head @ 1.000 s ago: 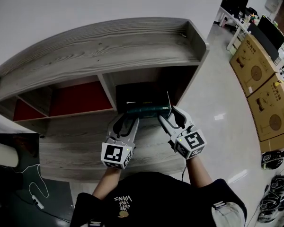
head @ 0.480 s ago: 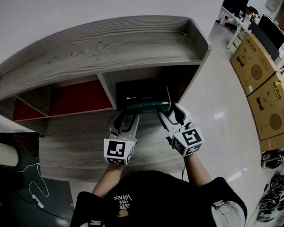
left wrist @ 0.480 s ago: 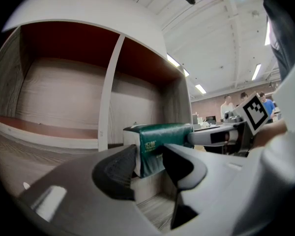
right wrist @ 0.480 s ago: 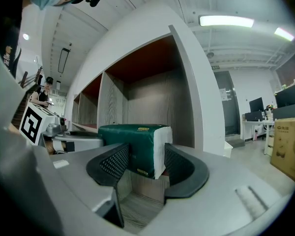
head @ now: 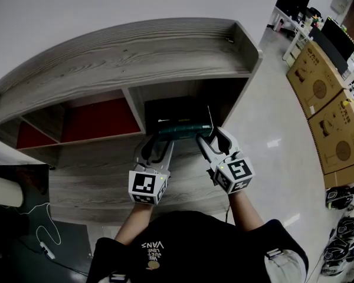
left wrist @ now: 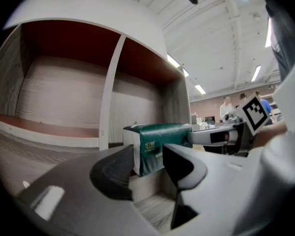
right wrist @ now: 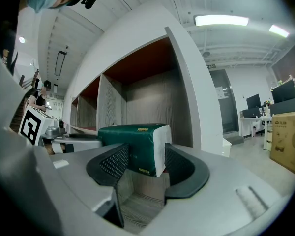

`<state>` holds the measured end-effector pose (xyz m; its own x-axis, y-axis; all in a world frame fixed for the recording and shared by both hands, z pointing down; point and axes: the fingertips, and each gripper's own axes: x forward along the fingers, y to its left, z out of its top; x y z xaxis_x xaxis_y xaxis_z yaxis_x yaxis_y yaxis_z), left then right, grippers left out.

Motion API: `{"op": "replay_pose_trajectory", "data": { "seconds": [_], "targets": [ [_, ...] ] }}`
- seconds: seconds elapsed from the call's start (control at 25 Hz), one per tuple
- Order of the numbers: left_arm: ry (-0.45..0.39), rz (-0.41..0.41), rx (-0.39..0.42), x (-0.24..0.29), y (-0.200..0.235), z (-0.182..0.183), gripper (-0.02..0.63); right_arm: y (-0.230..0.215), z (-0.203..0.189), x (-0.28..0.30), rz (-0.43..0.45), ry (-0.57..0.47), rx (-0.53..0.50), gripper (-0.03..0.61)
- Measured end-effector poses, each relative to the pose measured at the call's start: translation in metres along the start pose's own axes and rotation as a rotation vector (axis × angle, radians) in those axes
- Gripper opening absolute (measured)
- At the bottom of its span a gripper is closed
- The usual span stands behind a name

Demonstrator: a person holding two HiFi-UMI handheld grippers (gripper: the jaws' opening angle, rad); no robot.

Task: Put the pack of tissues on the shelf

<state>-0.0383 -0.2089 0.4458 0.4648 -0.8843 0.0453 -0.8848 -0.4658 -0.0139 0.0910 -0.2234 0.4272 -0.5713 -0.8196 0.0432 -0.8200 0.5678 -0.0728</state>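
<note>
1. I have two grippers. My left gripper (left wrist: pixel 147 163) is clamped on the left end of the one pack of tissues (left wrist: pixel 160 141), and my right gripper (right wrist: pixel 146 163) is clamped on its right end.
2. The green pack lies level between them, at the mouth of the rightmost opening of the one wooden shelf (head: pixel 135 58).
3. Both my forearms reach forward from my body, side by side. The marker cubes face up and the jaws angle slightly inward towards the pack.
4. Two cardboard boxes (head: pixel 327 99) stand well apart on the floor at right.

Green tissue pack (head: pixel 180 129) — at shelf (head: pixel 135 58) front
</note>
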Motion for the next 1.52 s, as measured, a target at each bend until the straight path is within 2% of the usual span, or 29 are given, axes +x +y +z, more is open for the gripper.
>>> {"op": "replay_pose_trajectory", "data": {
  "seconds": [0.44,0.6,0.64,0.72,0.84,0.92,0.96,1.52],
  "targets": [
    [-0.003,0.026,0.005,-0.018,-0.001,-0.003,0.199,0.001,-0.004,-0.019,-0.031,-0.005,0.004,0.222],
    [0.023,0.040,-0.013,-0.024,-0.005,-0.008,0.182,0.006,-0.006,-0.025,-0.027,-0.009,0.000,0.219],
    [0.027,0.043,-0.018,-0.026,-0.006,-0.010,0.171,0.006,-0.006,-0.026,-0.028,-0.011,0.000,0.163],
    [0.012,0.029,-0.010,-0.026,-0.009,-0.009,0.149,0.007,-0.006,-0.028,-0.032,-0.015,-0.002,0.126],
    [-0.003,0.007,-0.003,-0.025,-0.013,-0.007,0.109,0.006,-0.005,-0.029,-0.041,-0.015,-0.012,0.027],
    [-0.003,0.004,-0.004,-0.024,-0.014,-0.007,0.077,0.007,-0.005,-0.028,-0.040,-0.010,-0.017,0.005],
    [-0.002,0.003,-0.004,-0.023,-0.014,-0.007,0.053,0.008,-0.006,-0.027,-0.038,-0.005,-0.019,0.005],
    [0.014,0.003,-0.002,-0.009,-0.009,-0.008,0.052,0.012,-0.007,-0.009,-0.020,0.015,-0.032,0.005]
  ]
}}
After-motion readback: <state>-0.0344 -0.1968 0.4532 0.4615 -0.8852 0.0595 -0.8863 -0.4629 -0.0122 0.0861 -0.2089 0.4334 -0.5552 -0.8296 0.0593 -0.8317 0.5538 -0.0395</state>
